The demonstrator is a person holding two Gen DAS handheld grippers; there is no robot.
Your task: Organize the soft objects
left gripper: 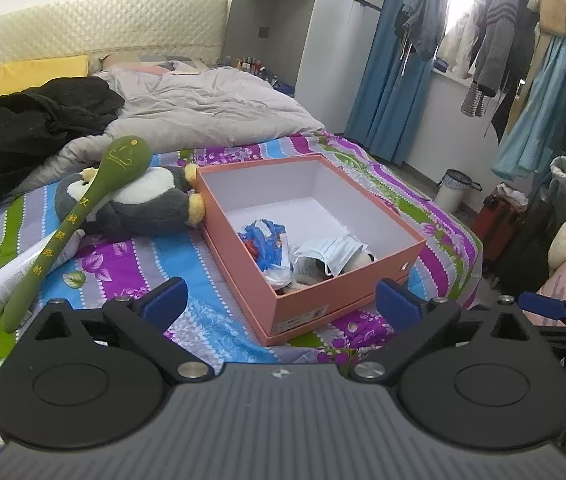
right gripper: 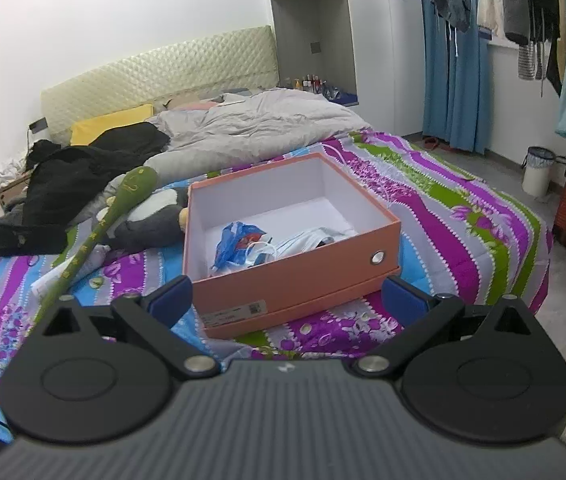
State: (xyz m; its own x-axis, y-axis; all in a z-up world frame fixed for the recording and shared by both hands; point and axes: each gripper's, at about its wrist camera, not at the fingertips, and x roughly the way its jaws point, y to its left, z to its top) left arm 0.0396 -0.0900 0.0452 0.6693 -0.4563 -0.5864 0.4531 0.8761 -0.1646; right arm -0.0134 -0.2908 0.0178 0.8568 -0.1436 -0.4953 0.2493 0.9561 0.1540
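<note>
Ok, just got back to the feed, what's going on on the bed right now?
A person is tidying soft things into the orange box on the striped bedsheet. Both tools are empty: the left gripper and the right gripper hang open just short of the box, touching nothing. Inside it lie a blue plastic bag and a pale face mask. Left of the box, the plush penguin is still out, with a green long-handled mallet leaning across it.

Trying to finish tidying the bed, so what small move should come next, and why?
Probably reach the left gripper toward the plush penguin beside the orange box. Both grippers stand open and empty, the box already holds a mask and a bag, and the penguin still lies outside.
</note>
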